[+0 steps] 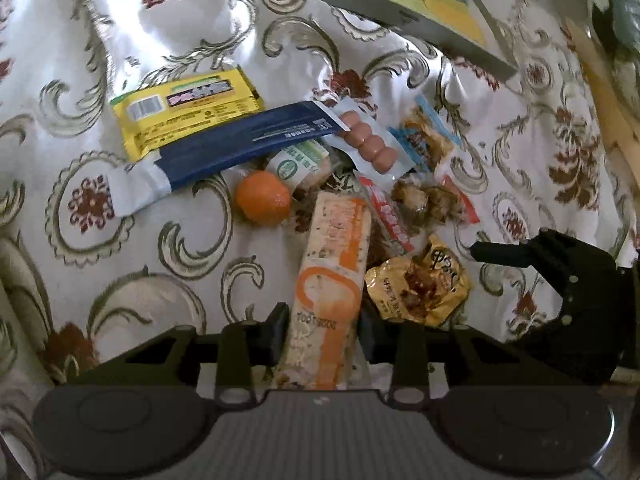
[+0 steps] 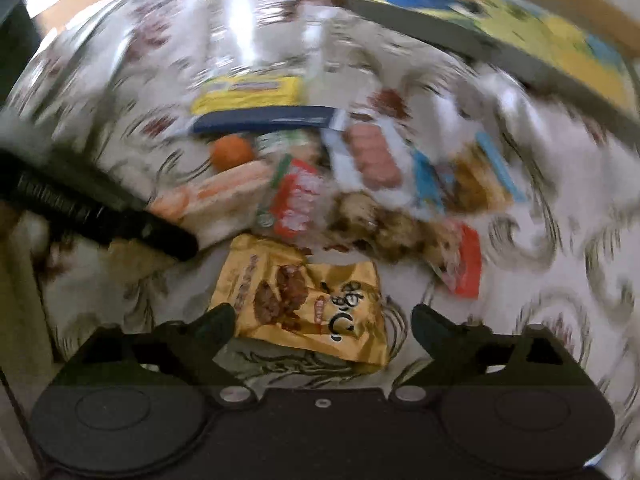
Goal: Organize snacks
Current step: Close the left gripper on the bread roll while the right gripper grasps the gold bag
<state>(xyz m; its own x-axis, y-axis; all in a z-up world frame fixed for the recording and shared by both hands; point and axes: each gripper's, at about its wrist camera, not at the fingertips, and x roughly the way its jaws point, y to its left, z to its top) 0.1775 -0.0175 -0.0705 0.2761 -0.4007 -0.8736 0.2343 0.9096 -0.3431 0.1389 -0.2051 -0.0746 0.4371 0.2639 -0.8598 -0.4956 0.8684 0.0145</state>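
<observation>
My left view is sharp and evenly lit by soft daylight, with white glare on the tablecloth (image 1: 192, 28) far ahead of my jaws. My right view is smeared by swirling motion blur, worst toward the rim; only the gold packet (image 2: 312, 304) between my fingers stays readable. Both views bend at the edges.

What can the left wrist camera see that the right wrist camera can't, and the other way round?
Only the left view shows the left gripper with its jaws shut on the orange pack. Only the right view shows the right gripper, jaws open around the gold packet. Both show the orange, sausages, yellow pack and patterned cloth.
</observation>
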